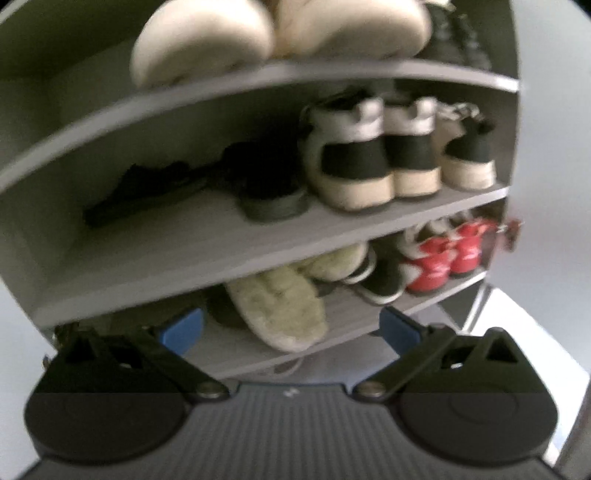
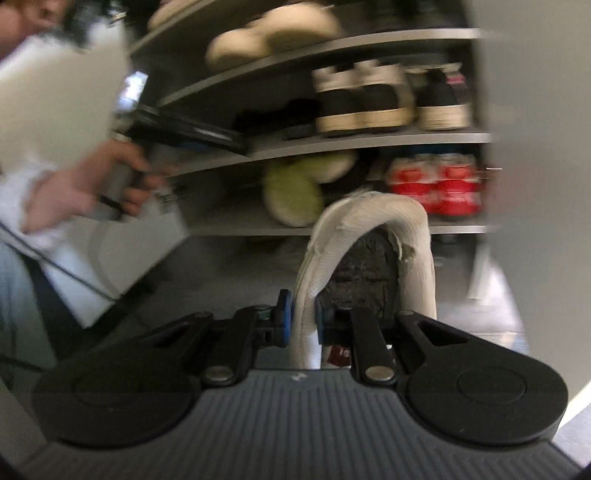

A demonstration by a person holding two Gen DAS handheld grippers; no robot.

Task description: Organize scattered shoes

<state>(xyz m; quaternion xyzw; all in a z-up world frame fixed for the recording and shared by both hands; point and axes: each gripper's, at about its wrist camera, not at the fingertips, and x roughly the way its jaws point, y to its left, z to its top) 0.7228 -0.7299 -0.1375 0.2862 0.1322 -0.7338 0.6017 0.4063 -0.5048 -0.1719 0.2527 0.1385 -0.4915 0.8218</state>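
Observation:
My right gripper (image 2: 303, 317) is shut on the collar wall of a white knit shoe (image 2: 413, 229), held heel-up in front of the grey shoe rack (image 2: 369, 138). The shoe's dark insole faces me. My left gripper (image 1: 291, 326) is open and empty, its blue pads wide apart, facing the rack's lower shelf (image 1: 351, 310) near a fluffy cream slipper (image 1: 280, 306). The left gripper and the hand holding it also show at the left of the right wrist view (image 2: 177, 127). The rack holds black-and-white sneakers (image 1: 351, 162), red sneakers (image 1: 443, 258) and dark flat shoes (image 1: 192, 184).
Cream round shoes (image 1: 280, 33) sit on the top shelf. The rack's right side wall (image 2: 517, 110) is close on the right. A white shoe lies on the floor under the rack (image 2: 291, 251). The person's white sleeve (image 2: 55, 92) fills the left.

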